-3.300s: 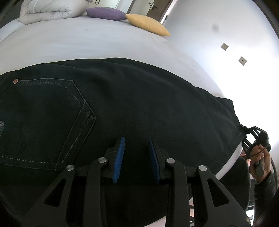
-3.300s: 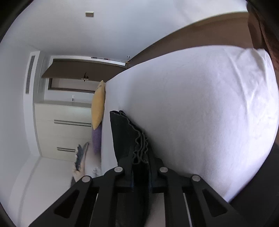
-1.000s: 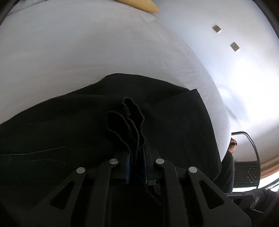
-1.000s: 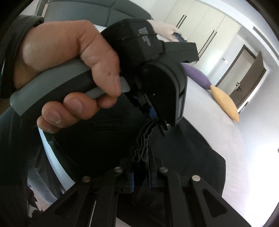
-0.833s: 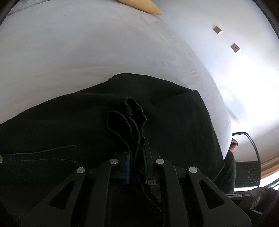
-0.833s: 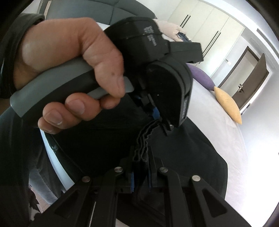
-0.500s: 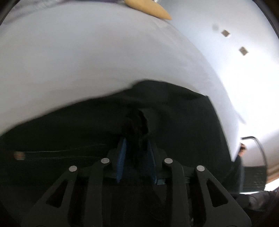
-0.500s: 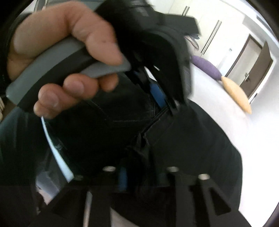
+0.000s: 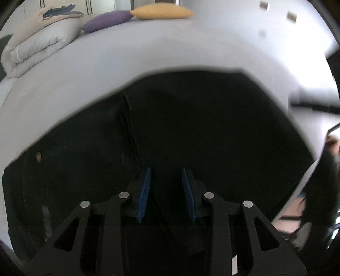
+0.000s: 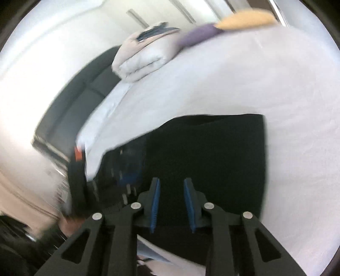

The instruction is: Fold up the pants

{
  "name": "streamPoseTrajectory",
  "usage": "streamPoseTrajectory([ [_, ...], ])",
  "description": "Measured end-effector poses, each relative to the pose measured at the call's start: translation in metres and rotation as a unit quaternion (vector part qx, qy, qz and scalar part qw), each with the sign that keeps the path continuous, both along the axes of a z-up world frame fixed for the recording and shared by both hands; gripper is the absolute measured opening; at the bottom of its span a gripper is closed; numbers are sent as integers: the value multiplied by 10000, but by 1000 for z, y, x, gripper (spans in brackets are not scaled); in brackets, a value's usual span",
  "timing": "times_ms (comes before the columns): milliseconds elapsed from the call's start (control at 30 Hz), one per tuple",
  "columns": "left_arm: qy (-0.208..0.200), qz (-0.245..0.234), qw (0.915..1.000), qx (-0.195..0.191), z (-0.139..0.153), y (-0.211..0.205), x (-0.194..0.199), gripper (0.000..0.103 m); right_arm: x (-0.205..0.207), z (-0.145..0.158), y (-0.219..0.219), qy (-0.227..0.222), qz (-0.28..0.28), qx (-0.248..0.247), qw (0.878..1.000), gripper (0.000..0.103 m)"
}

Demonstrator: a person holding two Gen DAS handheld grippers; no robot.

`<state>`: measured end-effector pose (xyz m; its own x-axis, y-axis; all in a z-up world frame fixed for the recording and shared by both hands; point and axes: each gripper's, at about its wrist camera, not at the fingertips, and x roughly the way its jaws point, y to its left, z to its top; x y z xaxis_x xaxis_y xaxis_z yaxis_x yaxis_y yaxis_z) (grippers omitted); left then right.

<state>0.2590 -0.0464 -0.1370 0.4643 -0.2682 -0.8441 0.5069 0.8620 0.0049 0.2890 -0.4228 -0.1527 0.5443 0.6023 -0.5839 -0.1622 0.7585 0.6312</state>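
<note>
The black pants lie folded on the white bed, near its front edge. They also show in the right wrist view as a dark rectangle. My left gripper is open and empty just above the pants, blue pads apart. My right gripper is open and empty over the near edge of the pants. The left gripper shows blurred at the left of the right wrist view. A seam and a copper rivet show on the pants' left part.
A folded white duvet, a purple pillow and a yellow pillow lie at the far end of the bed. A dark sofa stands beyond the bed's left side. The bed edge is close below both grippers.
Both grippers have opened and let go of the bunched pants hem. They have pulled back, and the pants now lie flat, folded over on the bed.
</note>
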Motion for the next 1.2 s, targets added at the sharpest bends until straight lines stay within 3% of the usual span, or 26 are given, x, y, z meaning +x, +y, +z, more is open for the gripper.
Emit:
streamPoseTrajectory([
  [33, -138, 61, 9999, -47, -2, 4, -5, 30, 9, -6, -14, 120, -112, 168, 9997, 25],
  [100, -22, 292, 9990, -331, -5, 16, -4, 30, 36, -26, -40, 455, -162, 690, 9964, 24],
  [200, 82, 387, 9978, -534, -9, 15, -5, 30, 65, -56, -52, 766, -386, 1088, 9904, 22],
  [267, 88, 349, 9981, -497, -10, 16, -3, 30, 77, -74, -57, 898, -547, 1201, 9872, 19],
  [333, 118, 368, 9980, -509, -10, 20, -1, 30, 83, -89, -58, 1018, -531, 1253, 9854, 3],
  [433, 103, 417, 9976, -545, -12, 24, 1, 30, 82, -100, -39, 1110, -488, 1342, 9835, 1],
  [833, 66, 487, 9971, -589, -10, 14, -12, 30, -19, -82, 12, 1191, 119, 913, 9886, 2],
  [1100, 37, 505, 9967, -631, -14, 16, -15, 30, -65, -76, 26, 1284, 115, 671, 9894, 2],
  [1200, 29, 515, 9965, -653, -13, 16, -17, 30, -71, -84, 23, 1302, -35, 817, 9881, 0],
])
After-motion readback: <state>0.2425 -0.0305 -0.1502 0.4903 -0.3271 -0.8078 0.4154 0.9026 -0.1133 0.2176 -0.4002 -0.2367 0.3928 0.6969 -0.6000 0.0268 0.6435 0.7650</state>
